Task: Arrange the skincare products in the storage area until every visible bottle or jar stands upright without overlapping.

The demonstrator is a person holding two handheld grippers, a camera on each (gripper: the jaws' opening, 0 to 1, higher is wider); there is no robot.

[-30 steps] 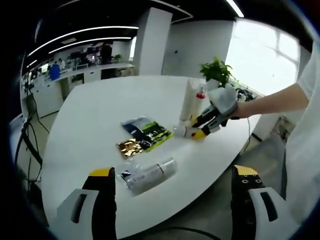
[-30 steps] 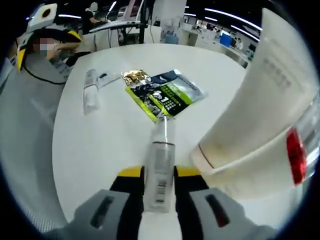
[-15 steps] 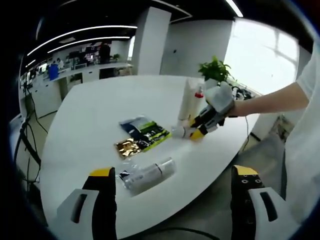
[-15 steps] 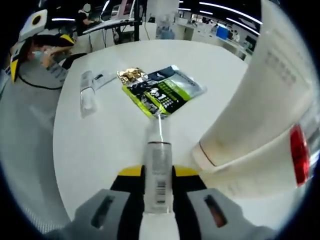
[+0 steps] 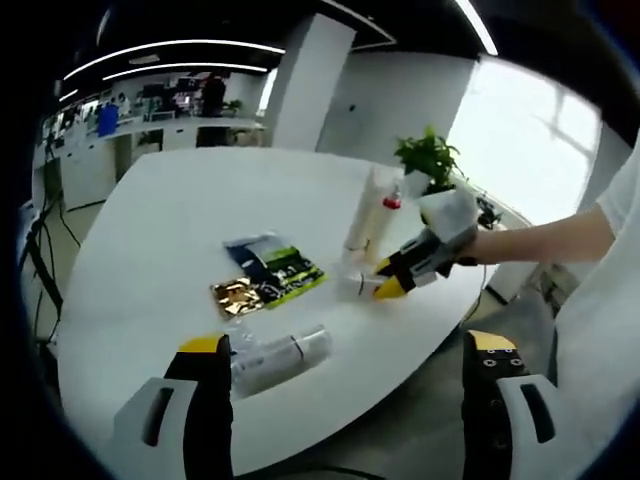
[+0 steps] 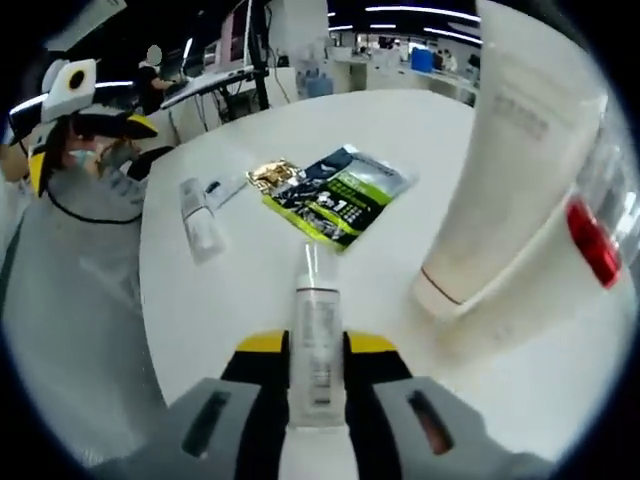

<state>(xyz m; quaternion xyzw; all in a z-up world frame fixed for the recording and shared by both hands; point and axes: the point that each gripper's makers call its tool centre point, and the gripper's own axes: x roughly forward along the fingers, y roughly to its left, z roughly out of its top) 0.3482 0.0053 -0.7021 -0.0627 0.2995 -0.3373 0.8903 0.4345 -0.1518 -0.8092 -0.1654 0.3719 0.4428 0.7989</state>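
My right gripper is shut on a small clear bottle that points forward over the white table. In the left gripper view the right gripper holds that bottle low over the table, just in front of an upright white tube and a red-banded bottle. A clear bottle lies on its side near my left gripper, which is wide open and holds nothing. From the right gripper view the tube stands close on the right, and the lying bottle is at the left.
A green-and-blue sachet and a gold one lie flat mid-table. A potted plant stands behind the tube. A person's sleeve and hand reach in from the right. The table edge curves close below the lying bottle.
My right gripper has drawn back from the tube with the small bottle still in it. The left view has shifted a little; its jaws stay wide open.
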